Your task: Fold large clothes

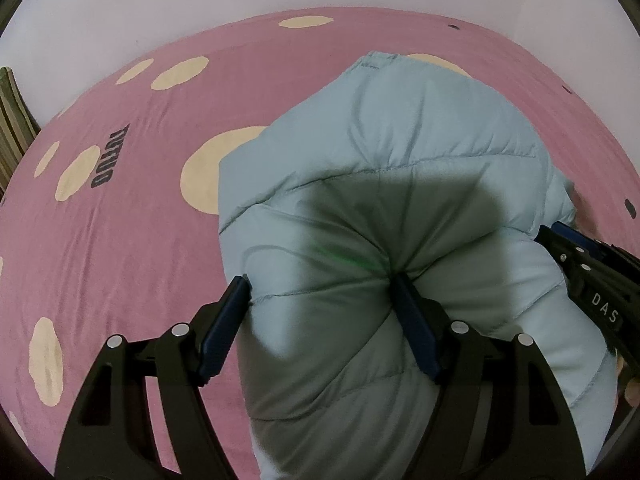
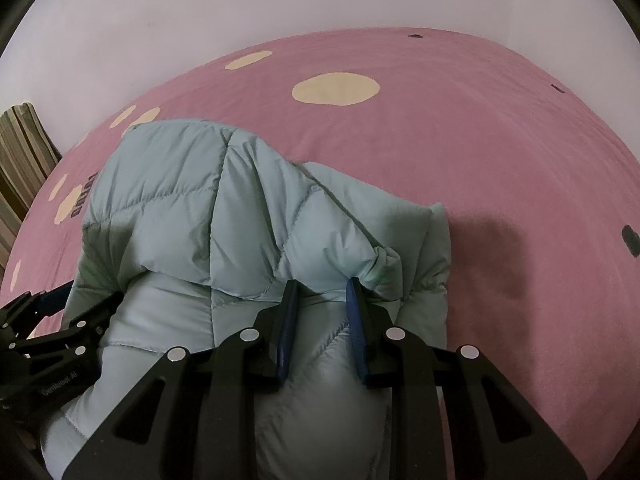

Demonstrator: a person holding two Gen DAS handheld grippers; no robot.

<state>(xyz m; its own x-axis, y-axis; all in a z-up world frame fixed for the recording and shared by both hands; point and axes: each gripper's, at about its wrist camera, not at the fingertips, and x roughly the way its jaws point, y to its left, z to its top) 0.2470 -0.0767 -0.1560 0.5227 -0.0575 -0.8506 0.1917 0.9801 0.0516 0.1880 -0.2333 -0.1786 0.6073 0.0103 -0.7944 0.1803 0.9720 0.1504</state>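
Observation:
A pale blue quilted puffer jacket [image 1: 400, 140] lies bunched on a pink bed. My left gripper [image 1: 320, 284] stands wide, with a thick puffy fold of the jacket squeezed between its blue pads. Creases run out from the right-hand pad. In the right wrist view the jacket [image 2: 180, 184] lies folded over itself, and my right gripper [image 2: 322, 284] is shut narrowly on a fold near its right side. Each gripper shows in the other's view: the right gripper [image 1: 592, 264] at the jacket's right edge, the left gripper [image 2: 60, 328] at its left edge.
The pink bedsheet [image 1: 120, 240] with cream spots and dark lettering spreads around the jacket, with bare sheet [image 2: 500, 152] to the right and behind. A white wall [image 2: 280, 0] backs the bed. A striped cloth [image 1: 12, 120] stands at the far left edge.

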